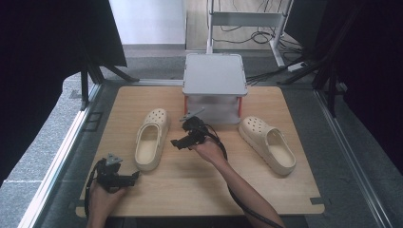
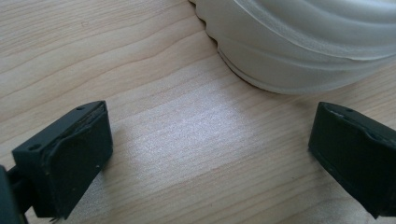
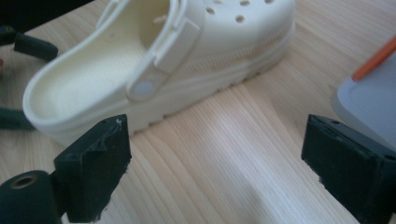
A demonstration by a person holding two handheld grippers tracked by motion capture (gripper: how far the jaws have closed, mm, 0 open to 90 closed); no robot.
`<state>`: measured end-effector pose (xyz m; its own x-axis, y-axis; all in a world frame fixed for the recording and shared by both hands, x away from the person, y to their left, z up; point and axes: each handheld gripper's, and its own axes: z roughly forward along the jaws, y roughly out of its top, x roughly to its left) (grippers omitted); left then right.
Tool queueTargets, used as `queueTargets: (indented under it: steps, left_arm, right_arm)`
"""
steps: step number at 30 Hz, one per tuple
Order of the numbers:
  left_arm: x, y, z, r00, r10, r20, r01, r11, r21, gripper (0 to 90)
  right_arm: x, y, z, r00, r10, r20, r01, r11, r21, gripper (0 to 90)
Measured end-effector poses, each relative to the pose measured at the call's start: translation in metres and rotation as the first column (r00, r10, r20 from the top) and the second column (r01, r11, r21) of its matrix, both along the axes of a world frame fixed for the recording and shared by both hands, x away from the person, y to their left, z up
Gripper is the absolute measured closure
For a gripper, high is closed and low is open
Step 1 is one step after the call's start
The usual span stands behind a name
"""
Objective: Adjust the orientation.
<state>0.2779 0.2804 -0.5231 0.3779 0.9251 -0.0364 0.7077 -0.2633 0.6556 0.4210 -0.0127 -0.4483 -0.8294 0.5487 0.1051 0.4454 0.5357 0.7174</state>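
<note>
A wooden worktop carries two cream clogs and a small grey rack. The left clog lies left of centre, toe pointing away from the person. The right clog lies well apart from it on the right side, its toe angled toward the rack. The grey rack stands at the far middle edge, a flat grey top on red posts.

The left gripper sits low at the near left corner, jaws wide apart and holding nothing. Its tips point at the heel of the left clog, just beside it; in the left gripper view the clog's rounded heel lies just beyond the jaws, bare wood between them.

The right gripper hovers between the left clog and the rack, jaws spread wide and empty. The right gripper view shows the left clog's side and strap ahead of the jaws, with a corner of the rack at the right edge. A black cable trails along the right forearm.
</note>
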Motion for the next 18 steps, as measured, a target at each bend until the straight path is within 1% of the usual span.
queueTargets:
  steps: [4, 5, 6, 8, 10, 12, 14, 16, 17, 18]
  left_arm:
    - [0.0, 0.0, 0.0, 1.0, -0.001, -0.001, 0.001, 1.0, 0.0, 0.0]
    - [0.0, 0.0, 0.0, 1.0, -0.002, -0.002, 0.002, 1.0, 0.002, 0.0]
    - [0.0, 0.0, 0.0, 1.0, -0.002, -0.002, 0.002, 1.0, 0.002, 0.0]
    - [0.0, 0.0, 0.0, 1.0, -0.002, -0.002, 0.002, 1.0, 0.002, 0.0]
    - [0.0, 0.0, 0.0, 1.0, -0.003, -0.002, 0.003, 1.0, 0.002, 0.0]
    - [0.0, 0.0, 0.0, 1.0, -0.002, -0.001, 0.002, 1.0, 0.003, 0.0]
    - [0.0, 0.0, 0.0, 1.0, -0.002, -0.001, 0.002, 1.0, 0.003, 0.0]
    - [0.0, 0.0, 0.0, 1.0, -0.002, -0.001, 0.002, 1.0, 0.003, 0.0]
    - [0.0, 0.0, 0.0, 1.0, -0.002, -0.001, 0.002, 1.0, 0.003, 0.0]
    - [0.0, 0.0, 0.0, 1.0, -0.002, -0.001, 0.002, 1.0, 0.003, 0.0]
  right_arm:
    - [0.004, 0.018, 0.002, 1.0, 0.004, -0.007, -0.004, 1.0, -0.01, 9.8]
    - [0.006, 0.026, 0.002, 0.9999, 0.003, -0.016, -0.003, 1.0, -0.012, 9.8]
    - [0.006, 0.026, 0.002, 0.9999, 0.003, -0.016, -0.003, 1.0, -0.012, 9.8]
    - [0.009, 0.034, 0.002, 0.9996, 0.005, -0.029, -0.005, 1.0, -0.011, 9.8]
    - [0.012, 0.042, 0.001, 0.9993, -0.006, -0.038, 0.006, 1.0, -0.019, 9.9]
    - [0.016, 0.048, 0.0, 0.9988, -0.012, -0.047, 0.011, 1.0, -0.009, 9.9]
    - [0.02, 0.058, -0.002, 0.9975, -0.032, -0.063, 0.032, 0.999, -0.004, 11.2]
    - [0.021, 0.061, -0.002, 0.997, -0.036, -0.068, 0.035, 0.999, -0.005, 12.8]
    - [0.024, 0.068, -0.005, 0.9956, -0.06, -0.072, 0.06, 0.998, -0.007, 13.2]
    - [0.024, 0.068, -0.005, 0.9956, -0.06, -0.072, 0.06, 0.998, -0.007, 13.2]
